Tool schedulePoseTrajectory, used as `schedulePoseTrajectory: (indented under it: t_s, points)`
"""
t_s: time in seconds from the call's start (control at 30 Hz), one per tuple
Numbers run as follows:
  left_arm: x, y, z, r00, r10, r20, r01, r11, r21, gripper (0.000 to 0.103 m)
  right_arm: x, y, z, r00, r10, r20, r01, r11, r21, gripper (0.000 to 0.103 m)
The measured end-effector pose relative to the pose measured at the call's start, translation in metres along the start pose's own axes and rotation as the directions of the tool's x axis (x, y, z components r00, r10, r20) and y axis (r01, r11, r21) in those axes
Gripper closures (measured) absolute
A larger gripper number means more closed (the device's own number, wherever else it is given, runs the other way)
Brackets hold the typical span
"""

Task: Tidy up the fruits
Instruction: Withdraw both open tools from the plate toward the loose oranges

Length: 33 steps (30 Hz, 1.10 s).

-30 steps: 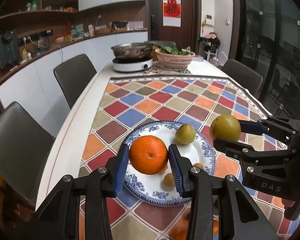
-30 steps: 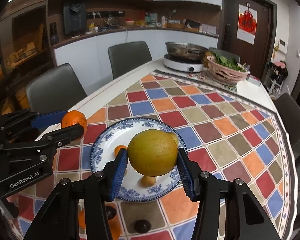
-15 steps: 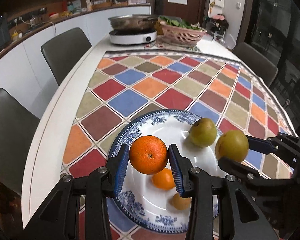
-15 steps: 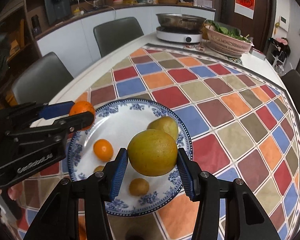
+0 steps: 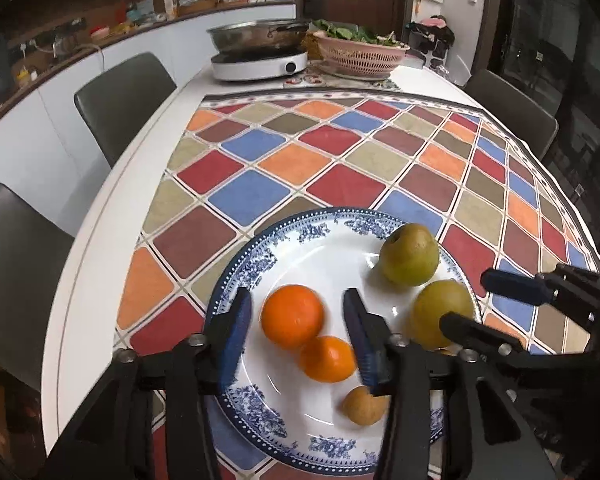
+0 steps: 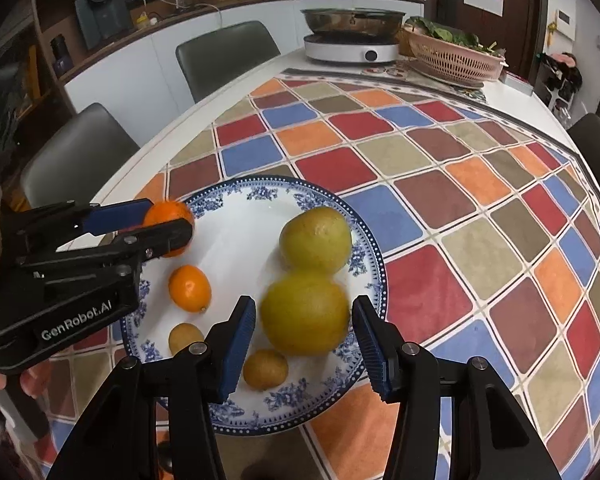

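Note:
A blue-patterned white plate [image 5: 260, 256] [image 6: 236, 208] lies on the checked tablecloth. My left gripper [image 5: 296, 328] is open, its pads apart from a large orange [image 5: 293, 317] [image 6: 168, 216] that rests on the plate's left part. My right gripper [image 6: 305, 330] is open around a yellow-green pear [image 6: 305, 312] [image 5: 442, 314] that sits on the plate. A second pear [image 6: 316, 240] [image 5: 409, 254] lies just beyond it. A small mandarin [image 6: 190, 288] [image 5: 327, 359] and two small brown fruits [image 6: 265, 368] [image 6: 185, 337] also lie on the plate.
An induction cooker with a steel pot [image 5: 260, 52] and a pink basket of greens [image 5: 360, 54] stand at the table's far end. Dark chairs [image 5: 124, 96] line the left side. A dark round object [image 6: 165, 460] lies on the cloth near me.
Both grippers lowered to the plate and opened. The orange and the pear, held in the air before, now rest on the plate.

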State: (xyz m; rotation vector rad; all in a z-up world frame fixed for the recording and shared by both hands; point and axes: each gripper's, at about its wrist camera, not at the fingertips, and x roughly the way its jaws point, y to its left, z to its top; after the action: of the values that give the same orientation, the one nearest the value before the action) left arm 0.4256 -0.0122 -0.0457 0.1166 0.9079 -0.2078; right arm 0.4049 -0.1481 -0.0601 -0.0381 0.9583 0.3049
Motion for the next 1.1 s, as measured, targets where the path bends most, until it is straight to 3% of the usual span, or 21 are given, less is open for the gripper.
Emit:
schedulePoseTrajectory:
  t_s: [0.13, 0.27, 0.43, 0.5, 0.77, 1.1]
  points:
    - [-0.015, -0.001, -0.002, 1.0, 0.007, 0.028, -0.008, 1.0, 0.013, 0.051, -0.012, 0.0, 0.001, 0.999, -0.018, 0.035, 0.019, 1.0, -0.006, 0.051]
    - [-0.038, -0.007, -0.01, 0.996, 0.064, 0.061, -0.067, 0.997, 0.035, 0.051, -0.03, -0.004, -0.003, 0.997, -0.041, 0.07, 0.04, 0.999, 0.018, 0.051]
    - [-0.07, -0.013, -0.024, 0.994, 0.069, 0.088, -0.072, 0.997, 0.034, 0.05, -0.058, -0.003, -0.013, 0.992, -0.05, 0.118, 0.048, 0.999, 0.021, 0.05]
    - [-0.086, -0.015, -0.03, 0.992, 0.066, 0.112, -0.069, 0.997, 0.024, 0.043, -0.068, -0.001, -0.016, 0.989, -0.05, 0.138, 0.048, 0.999, 0.023, 0.039]
    - [-0.138, -0.022, -0.06, 0.977, 0.078, 0.196, -0.084, 0.996, 0.022, 0.034, -0.119, 0.021, -0.041, 0.965, -0.089, 0.248, 0.101, 0.994, -0.036, 0.039]
    - [-0.186, -0.027, -0.094, 0.963, 0.083, 0.257, -0.09, 0.996, 0.014, 0.026, -0.162, 0.042, -0.069, 0.944, -0.09, 0.317, 0.116, 0.991, -0.062, 0.033]
